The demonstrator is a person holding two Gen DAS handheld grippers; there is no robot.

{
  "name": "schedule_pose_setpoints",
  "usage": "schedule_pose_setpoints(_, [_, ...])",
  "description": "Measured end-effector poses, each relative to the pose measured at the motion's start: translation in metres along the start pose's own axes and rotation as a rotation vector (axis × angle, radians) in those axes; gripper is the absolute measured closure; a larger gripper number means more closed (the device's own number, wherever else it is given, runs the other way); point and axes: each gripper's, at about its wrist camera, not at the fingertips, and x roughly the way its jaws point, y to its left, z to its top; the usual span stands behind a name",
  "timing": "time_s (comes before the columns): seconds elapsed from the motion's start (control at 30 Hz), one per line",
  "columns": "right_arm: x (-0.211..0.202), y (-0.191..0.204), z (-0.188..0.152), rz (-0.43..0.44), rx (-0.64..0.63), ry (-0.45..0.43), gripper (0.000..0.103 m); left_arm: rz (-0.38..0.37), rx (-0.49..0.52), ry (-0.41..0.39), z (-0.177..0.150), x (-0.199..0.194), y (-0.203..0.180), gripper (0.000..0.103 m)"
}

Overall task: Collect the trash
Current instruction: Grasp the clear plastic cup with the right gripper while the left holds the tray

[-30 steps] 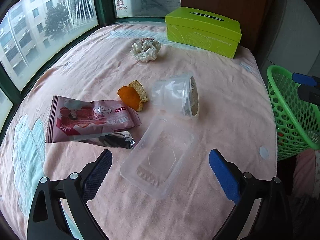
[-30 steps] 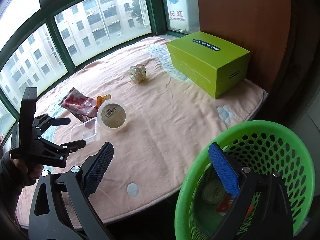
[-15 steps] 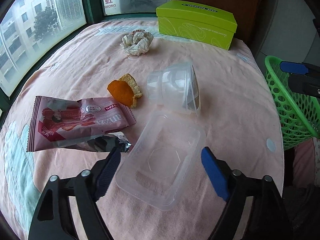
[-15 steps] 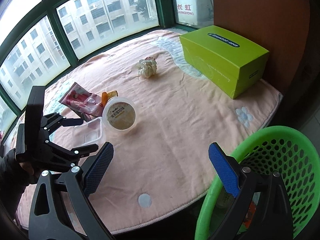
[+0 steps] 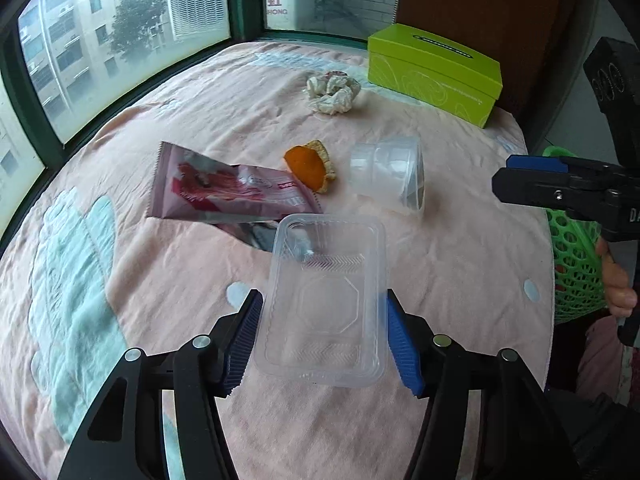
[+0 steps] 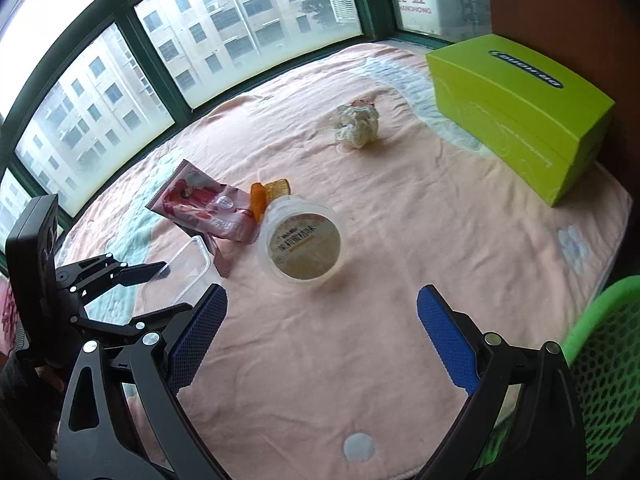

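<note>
My left gripper (image 5: 323,336) is shut on a clear plastic tray (image 5: 326,300), its blue pads pressing both long sides; the tray also shows in the right wrist view (image 6: 182,276). Beyond it lie a pink snack wrapper (image 5: 224,188), an orange peel (image 5: 308,166), a clear lidded cup on its side (image 5: 390,174) and a crumpled tissue (image 5: 332,90). My right gripper (image 6: 320,336) is open and empty above the table's near edge, with the cup (image 6: 302,246) ahead of it. The green basket (image 6: 600,364) stands at the right.
A lime green tissue box (image 5: 434,70) stands at the back right of the pink cloth-covered table (image 5: 200,100). Windows ring the far and left sides. The basket (image 5: 576,256) sits off the table's right edge, behind the right gripper (image 5: 536,178).
My left gripper has moved forward around the clear tray and shut on its sides. My right gripper has moved from over the basket toward the table.
</note>
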Motion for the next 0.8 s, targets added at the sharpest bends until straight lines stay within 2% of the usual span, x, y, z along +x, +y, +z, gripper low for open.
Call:
schedule_pose_setpoints(0.3, [0.043,0.005,0.02,0.026,0.002,0.023,0.008,0.042,-0.115,-0.054,-0.014,-0.034,0.019,0.045])
schedule_pose_setpoints(0.47, [0.063,0.004,0.024,0.024,-0.005,0.047,0.009,0.048,-0.142,-0.071,-0.018,-0.043,0.019,0.046])
schedule_pose_setpoints(0.5, [0.066,0.003,0.024,0.024,-0.004,0.056,0.011,0.051,-0.142,-0.071,-0.019,-0.044,0.018,0.046])
schedule_pose_setpoints(0.63, [0.069,0.004,0.019,0.034,-0.009,0.077,0.035,0.062,-0.142,-0.074,-0.02,-0.046,0.012,0.046])
schedule_pose_setpoints(0.8, [0.05,0.004,0.011,0.032,-0.01,0.053,0.036,0.073,-0.139,-0.078,-0.018,-0.048,0.003,0.046])
